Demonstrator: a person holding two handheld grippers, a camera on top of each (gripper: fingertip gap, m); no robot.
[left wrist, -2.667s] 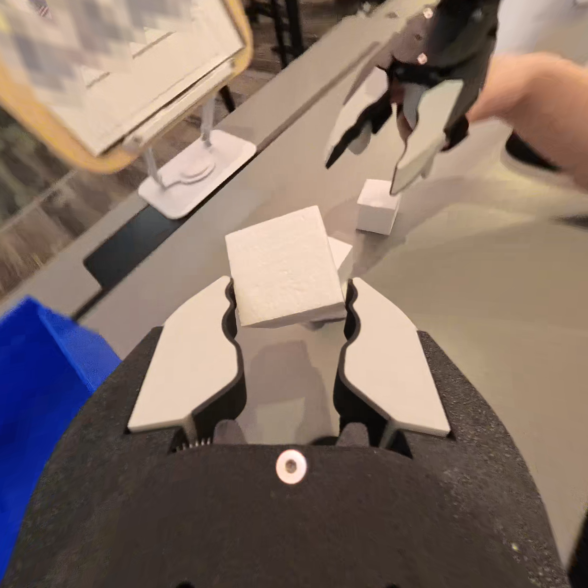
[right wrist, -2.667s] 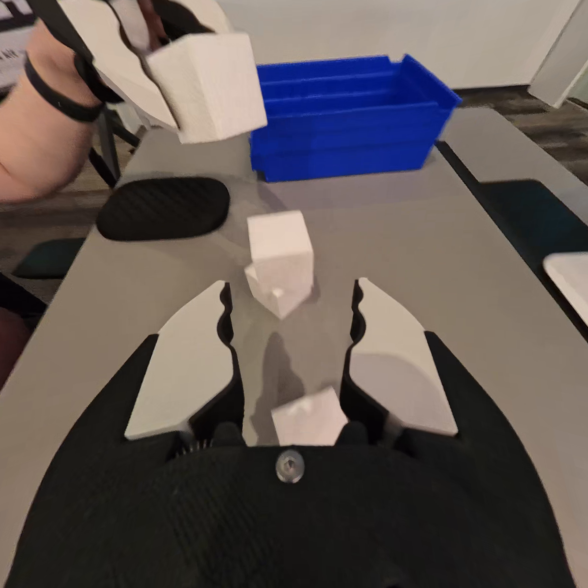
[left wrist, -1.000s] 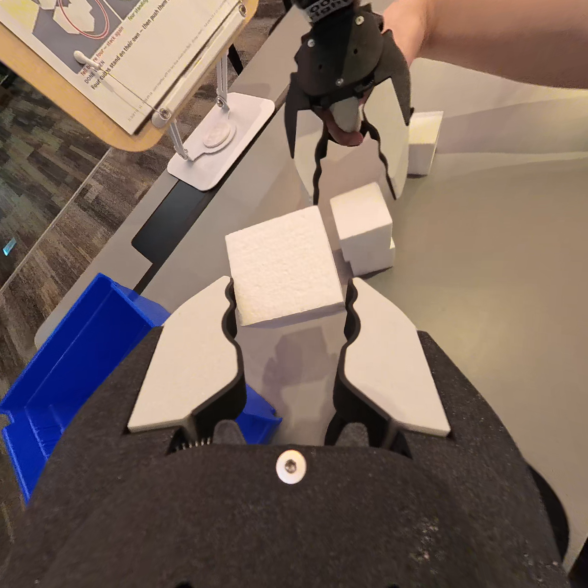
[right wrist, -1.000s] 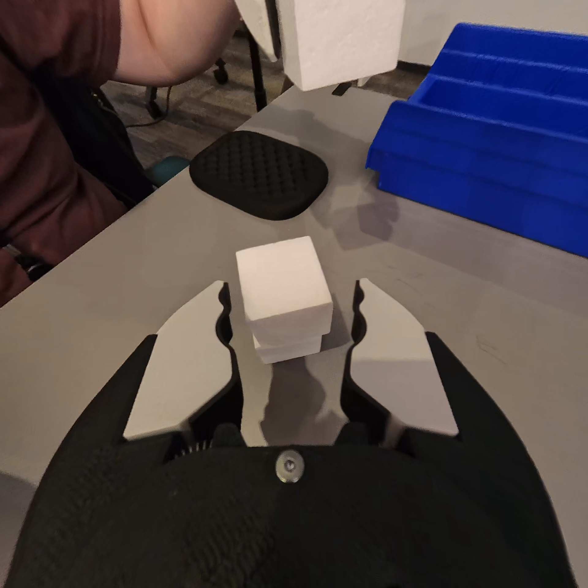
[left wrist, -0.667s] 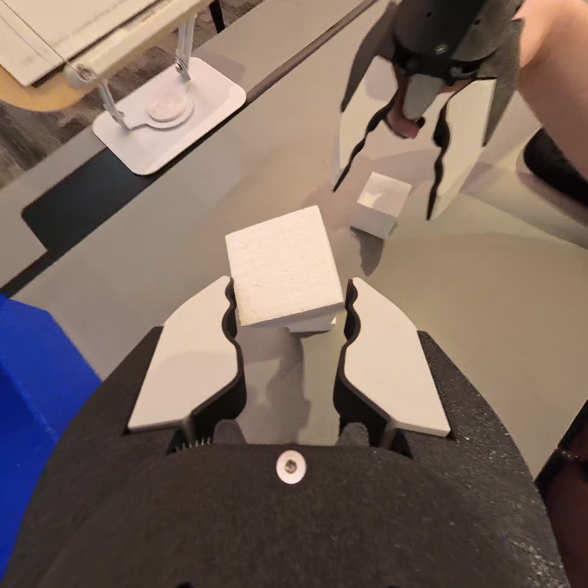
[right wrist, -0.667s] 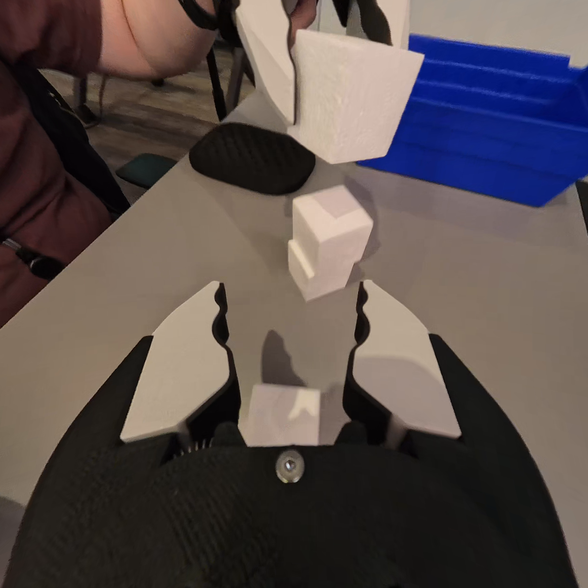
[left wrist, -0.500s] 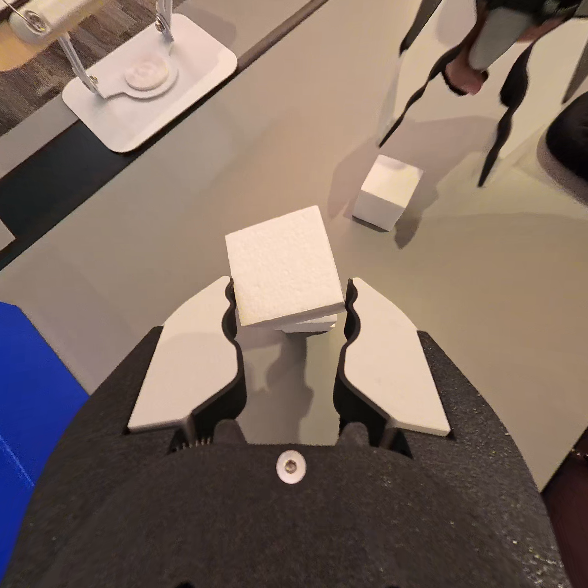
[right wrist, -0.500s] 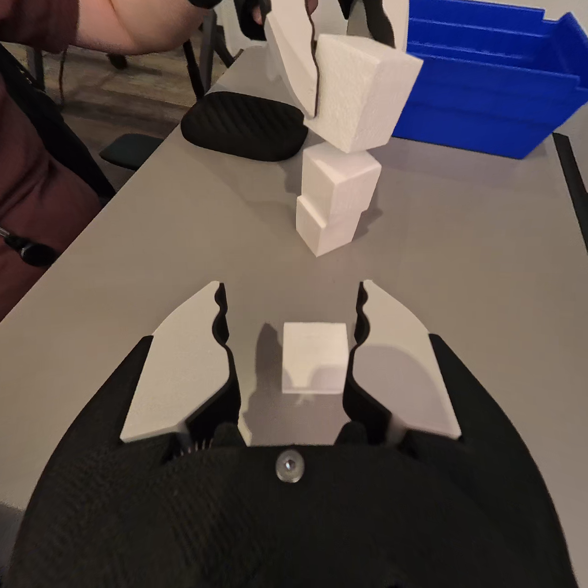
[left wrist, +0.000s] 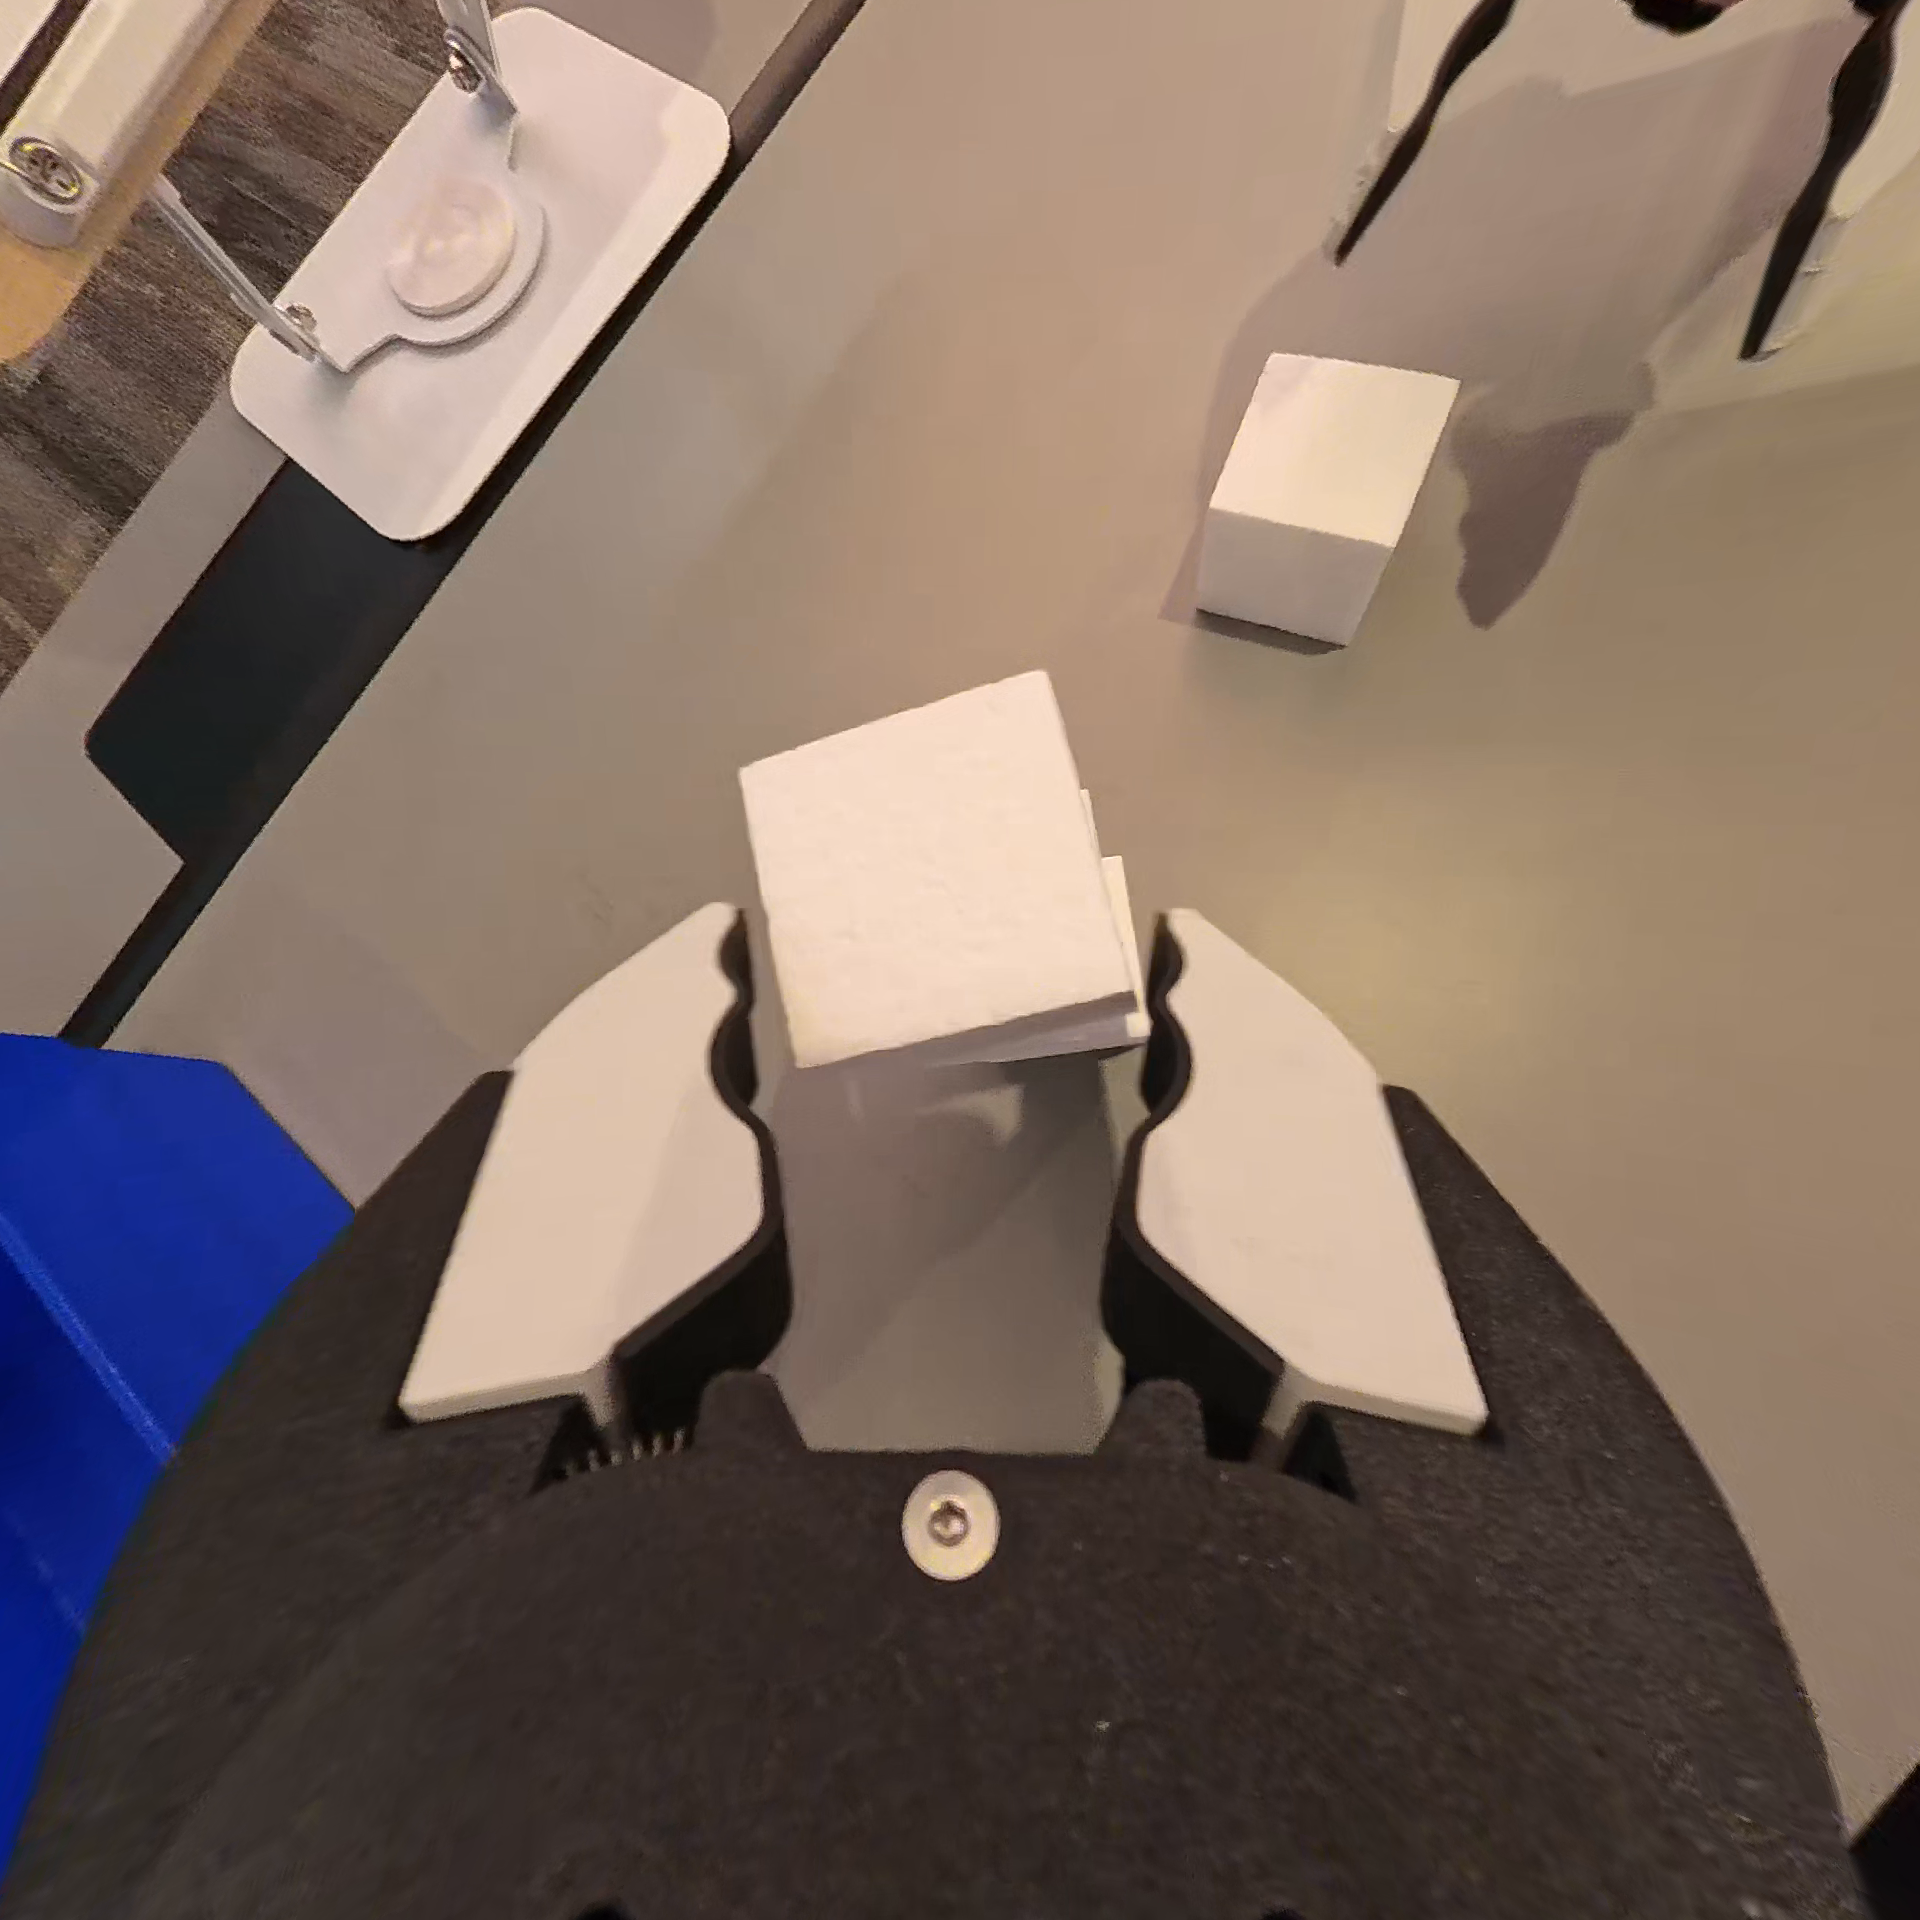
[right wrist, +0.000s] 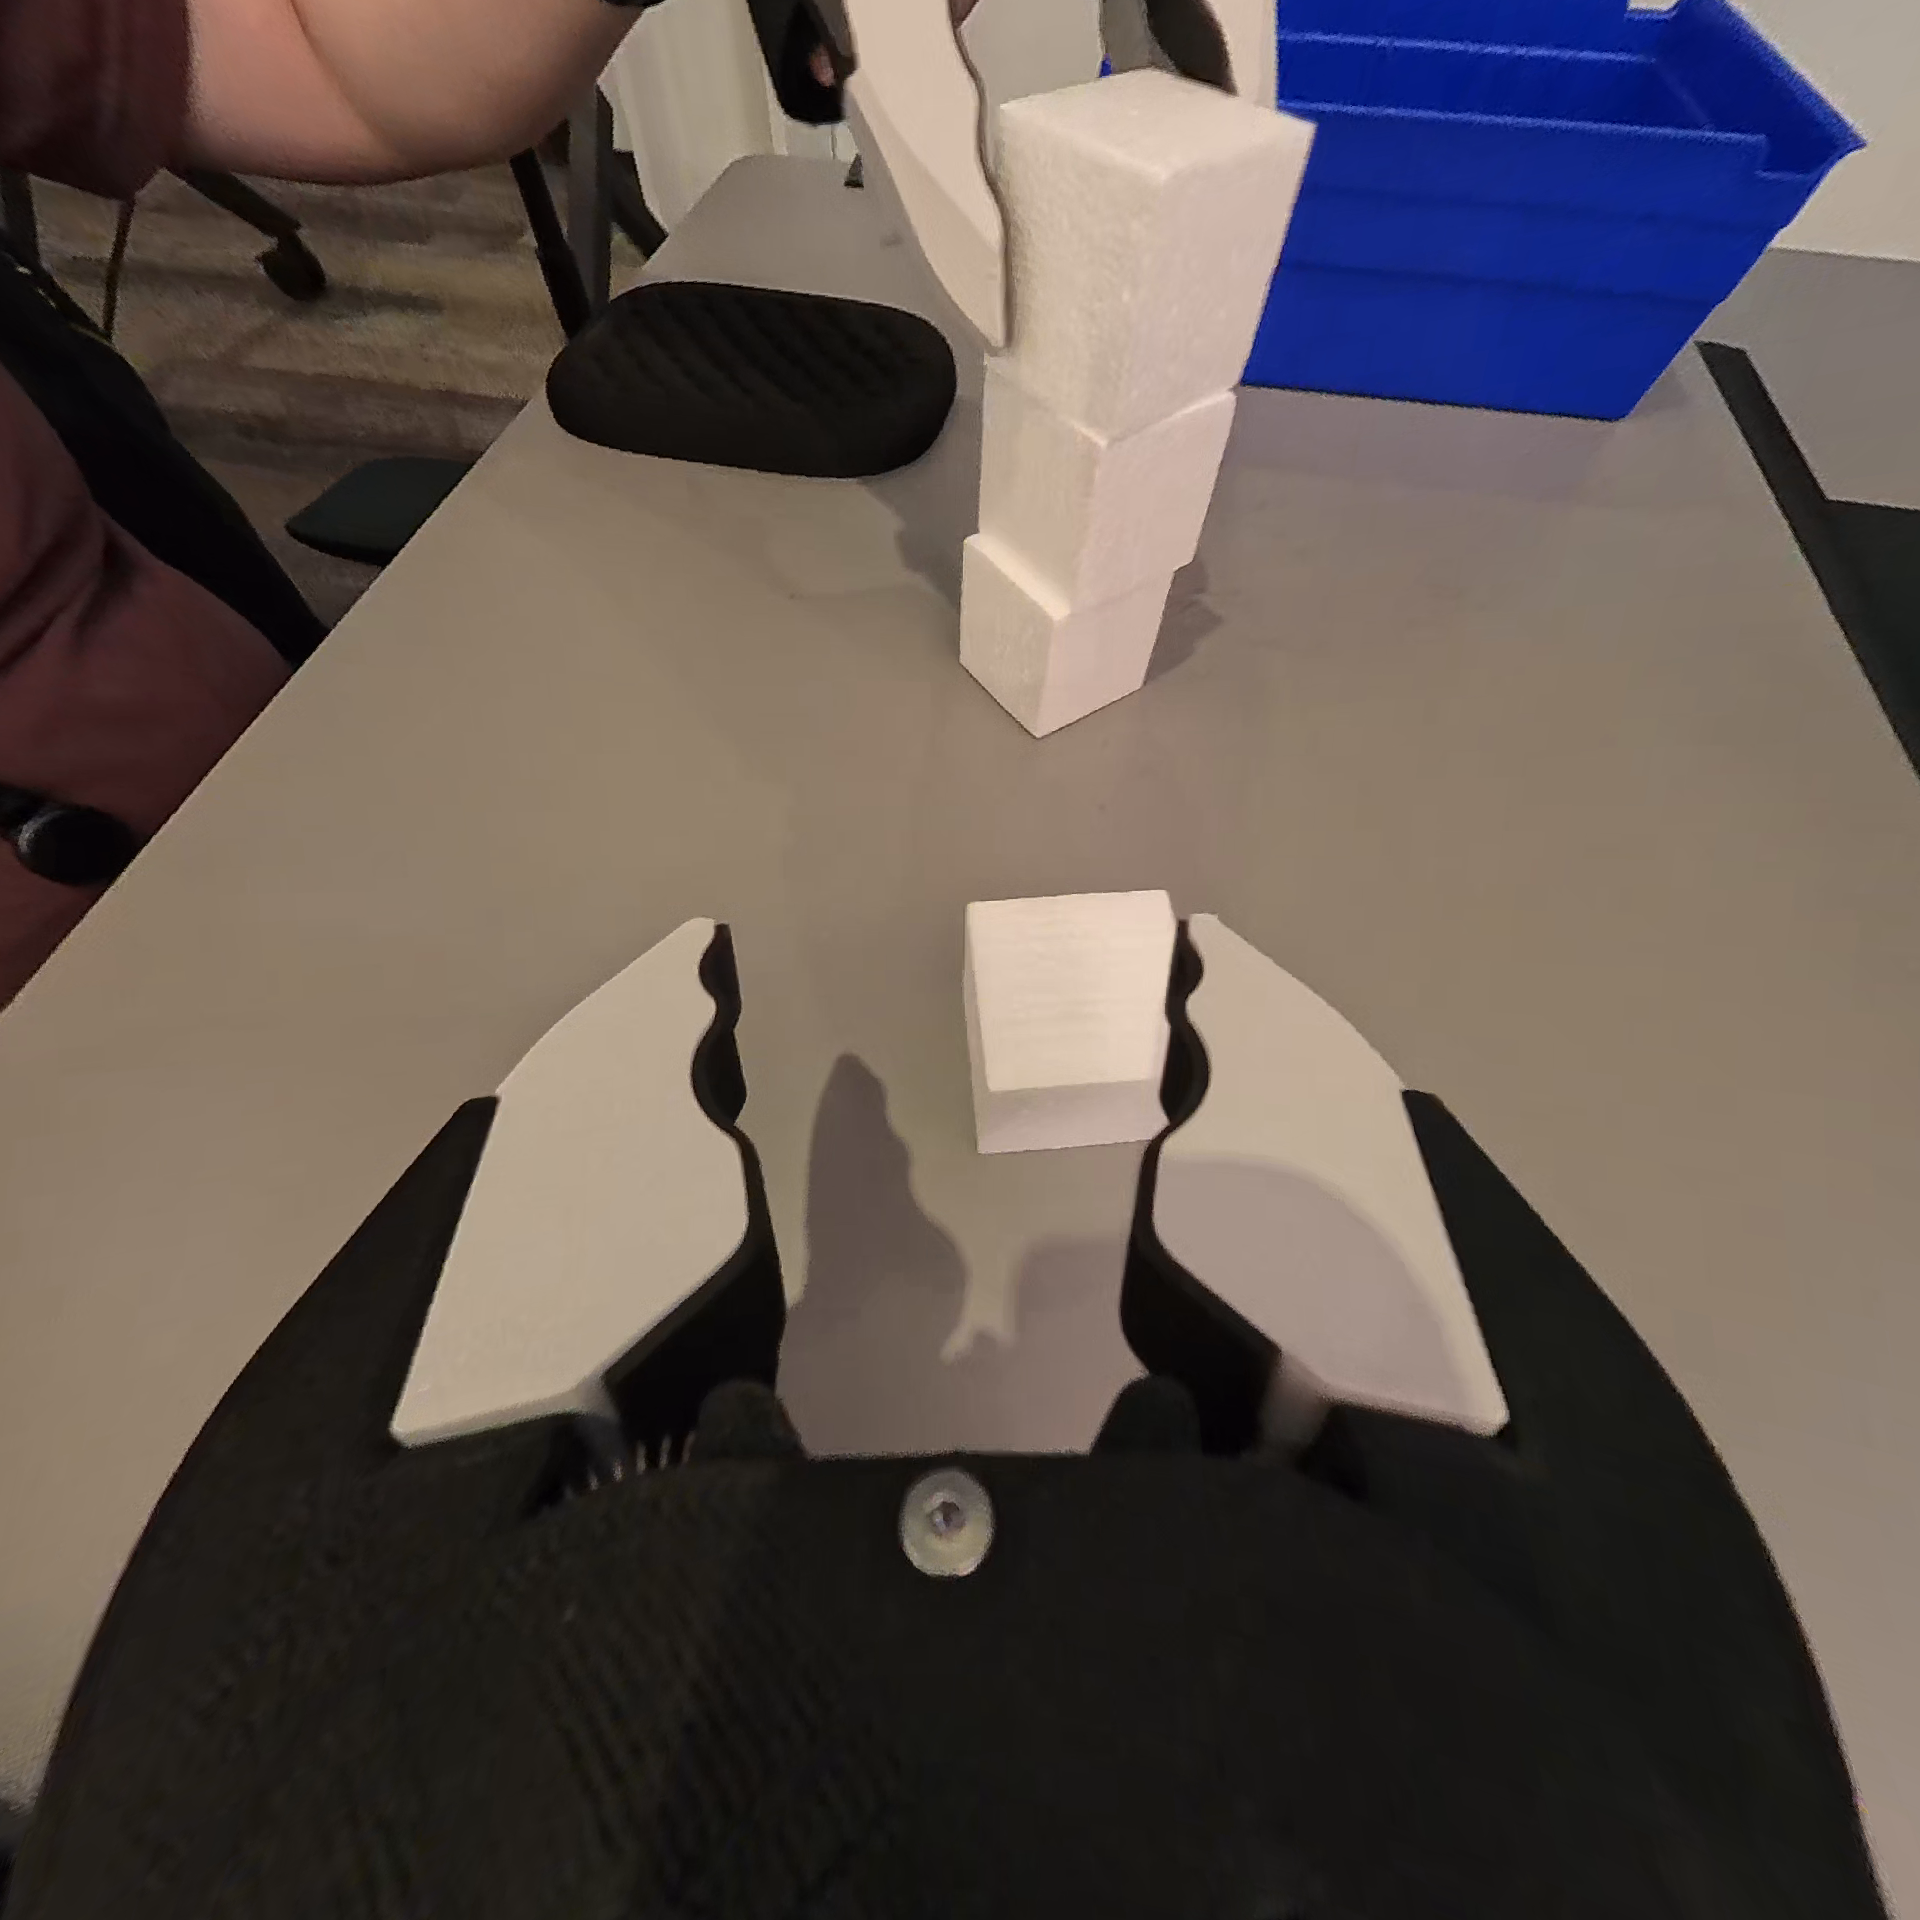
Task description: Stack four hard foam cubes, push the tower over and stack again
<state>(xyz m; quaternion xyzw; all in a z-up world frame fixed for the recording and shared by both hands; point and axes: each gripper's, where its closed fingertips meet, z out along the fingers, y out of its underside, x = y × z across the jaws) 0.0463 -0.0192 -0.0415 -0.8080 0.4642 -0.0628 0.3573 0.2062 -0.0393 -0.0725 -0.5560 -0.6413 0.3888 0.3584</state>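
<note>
The left gripper [left wrist: 945,977] was closed on the third cube [left wrist: 930,868], setting it squarely onto the two stacked cubes [right wrist: 1081,561] so the tower would stand, though it sat slightly offset. The right gripper [right wrist: 951,1023] hung wide open and empty, low over the grey table [right wrist: 1507,831], likely readying the next pick. The fourth cube [right wrist: 1065,1013] lay between its fingers, beside the right one.

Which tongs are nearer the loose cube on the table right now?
Right. The right tongs are open around the loose cube, which lies by their right finger. The left tongs are farther off at the stack, with the top cube between their fingers.
</note>
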